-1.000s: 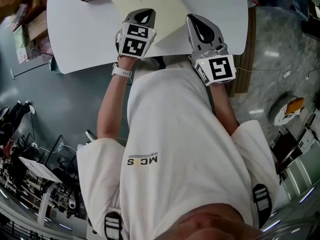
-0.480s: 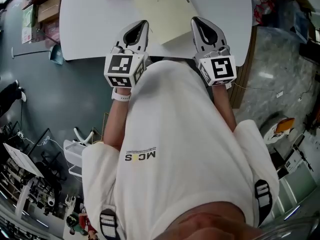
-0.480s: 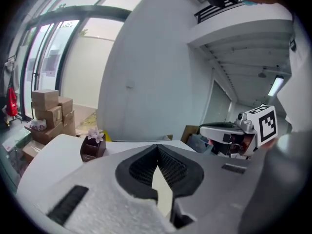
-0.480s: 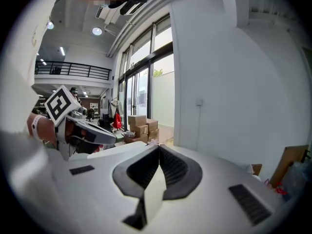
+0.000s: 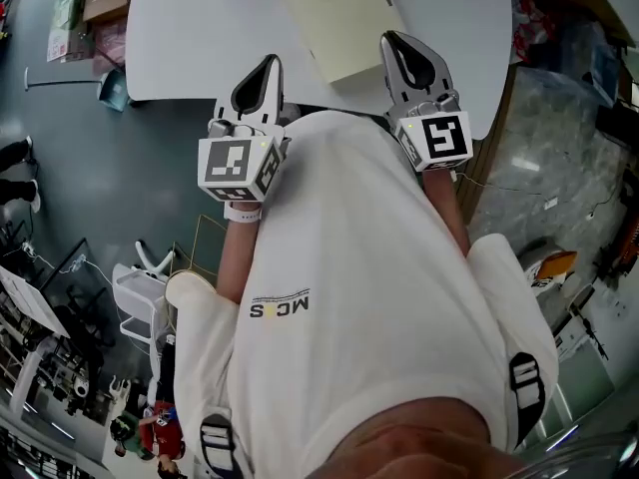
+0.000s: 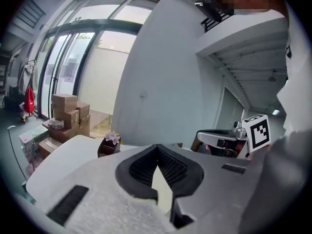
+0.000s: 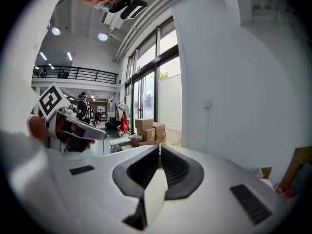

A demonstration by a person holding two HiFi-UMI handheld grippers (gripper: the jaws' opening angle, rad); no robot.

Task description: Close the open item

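Observation:
A pale yellow folder (image 5: 344,23) lies flat on the white table (image 5: 190,38). My left gripper (image 5: 268,60) hangs over the table's near edge, left of the folder and apart from it. Its jaws are shut with nothing between them, and their tips meet in the left gripper view (image 6: 157,147). My right gripper (image 5: 391,38) is by the folder's right corner. Its tips (image 7: 159,149) also meet and hold nothing. Both grippers are held close to the person's chest.
A small dark box with a flower (image 6: 109,145) stands at the table's far side. Stacked cardboard boxes (image 6: 68,116) sit on the floor beyond the table's left end. A white chair (image 5: 140,287) stands on the floor at my left.
My left gripper has drawn back and to the left, off the folder's edge, toward the person. The right gripper has barely moved. The head view has shifted, so the table sits higher in the frame.

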